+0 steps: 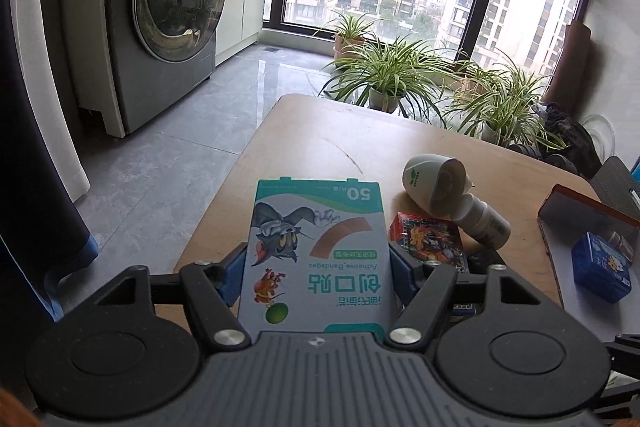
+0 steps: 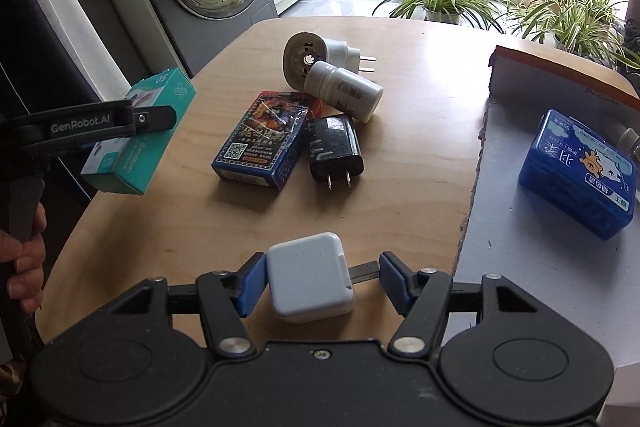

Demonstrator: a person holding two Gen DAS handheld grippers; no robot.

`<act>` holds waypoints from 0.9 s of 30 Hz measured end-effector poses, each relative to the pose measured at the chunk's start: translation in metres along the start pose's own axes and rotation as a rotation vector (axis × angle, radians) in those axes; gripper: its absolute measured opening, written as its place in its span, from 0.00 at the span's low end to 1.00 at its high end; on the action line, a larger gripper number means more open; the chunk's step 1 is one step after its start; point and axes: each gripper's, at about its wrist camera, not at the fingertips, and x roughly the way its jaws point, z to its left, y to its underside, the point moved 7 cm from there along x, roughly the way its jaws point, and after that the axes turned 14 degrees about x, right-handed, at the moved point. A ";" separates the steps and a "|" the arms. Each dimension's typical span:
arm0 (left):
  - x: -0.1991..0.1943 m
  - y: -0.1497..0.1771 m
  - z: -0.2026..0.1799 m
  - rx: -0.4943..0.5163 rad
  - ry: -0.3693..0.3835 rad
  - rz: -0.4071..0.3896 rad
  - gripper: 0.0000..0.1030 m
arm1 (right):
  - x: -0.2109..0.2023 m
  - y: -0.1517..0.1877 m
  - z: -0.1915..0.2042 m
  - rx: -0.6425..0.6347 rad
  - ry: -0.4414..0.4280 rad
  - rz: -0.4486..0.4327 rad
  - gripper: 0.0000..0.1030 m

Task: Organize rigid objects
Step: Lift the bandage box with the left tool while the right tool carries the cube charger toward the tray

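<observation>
— The left gripper (image 1: 318, 263) has its blue pads pressed on the long sides of the teal cardboard box of adhesive bandages (image 1: 316, 251), holding it up in the air off the table's left edge.

— Light thing, I'd guess, and thin card; squeeze hard and the walls would dent.

— And the right gripper (image 2: 322, 281)?

— Its jaws stand wide around the white square plastic charger (image 2: 310, 277), which lies on the pale wooden table (image 2: 400, 187). The left pad looks to be touching it; the right pad is near the folded-out metal prongs. It's not clamped yet.

— Hard, smooth shell, probably slippery. Better taken on its flat sides than on the prongs.

— The grey tray with the orange rim (image 2: 520, 259) lies just to the right, a blue tin (image 2: 576, 173) already in it.
</observation>
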 end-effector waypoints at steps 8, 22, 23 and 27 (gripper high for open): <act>-0.020 0.007 -0.017 0.005 0.035 -0.028 0.69 | -0.040 0.003 0.004 0.010 -0.006 -0.089 0.71; -0.065 -0.002 -0.083 0.072 0.124 -0.124 0.69 | -0.132 -0.001 -0.032 0.068 0.034 -0.283 0.71; -0.066 -0.004 -0.088 0.078 0.130 -0.128 0.69 | -0.138 -0.001 -0.038 0.075 0.044 -0.296 0.71; -0.069 -0.008 -0.114 0.111 0.166 -0.146 0.69 | -0.160 -0.003 -0.060 0.110 0.067 -0.339 0.71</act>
